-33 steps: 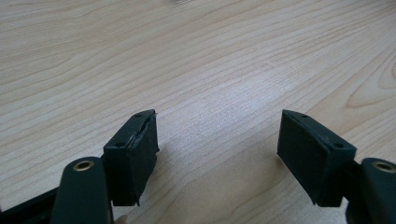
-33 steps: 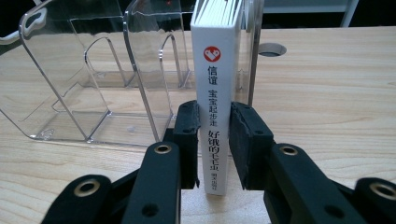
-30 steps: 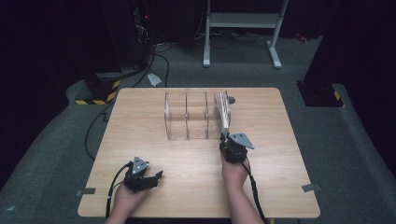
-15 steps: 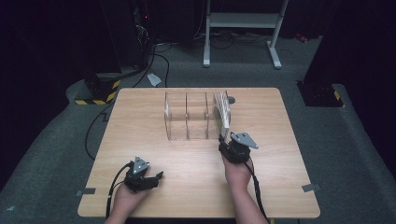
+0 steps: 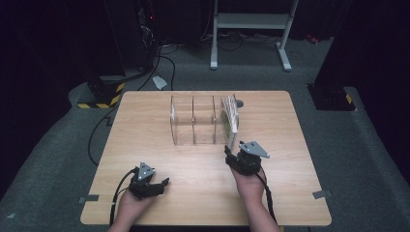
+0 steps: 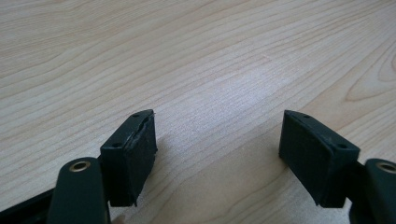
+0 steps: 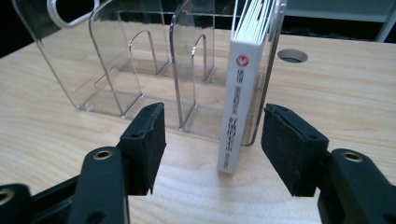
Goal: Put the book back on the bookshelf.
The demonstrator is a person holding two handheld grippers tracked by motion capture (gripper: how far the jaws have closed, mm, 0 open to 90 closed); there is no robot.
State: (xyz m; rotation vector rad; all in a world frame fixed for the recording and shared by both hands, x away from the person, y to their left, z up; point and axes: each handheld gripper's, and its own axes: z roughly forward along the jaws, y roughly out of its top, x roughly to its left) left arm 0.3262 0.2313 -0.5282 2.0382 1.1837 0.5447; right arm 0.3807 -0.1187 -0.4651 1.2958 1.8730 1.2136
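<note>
A clear acrylic rack (image 5: 193, 121) with three compartments stands at the middle of the wooden table (image 5: 145, 125). A white book (image 5: 229, 121) stands upright in its right-hand compartment, spine toward me. My right gripper (image 5: 231, 155) sits just in front of it. In the right gripper view the book's spine (image 7: 236, 107) stands between the jaws of that gripper (image 7: 215, 119), which have just been opening; neither pad touches it. My left gripper (image 5: 162, 186) rests near the front left of the table. In its own view the left gripper (image 6: 217, 135) is open over bare wood.
A round cable hole (image 7: 292, 56) lies in the tabletop behind the rack's right end. The rack's left and middle compartments (image 7: 116, 60) hold nothing. Cables and a white frame (image 5: 251, 29) are on the floor beyond the table.
The right gripper has eased slightly back toward the near edge, away from the book, which stays upright in the rack. The left hand has not moved.
</note>
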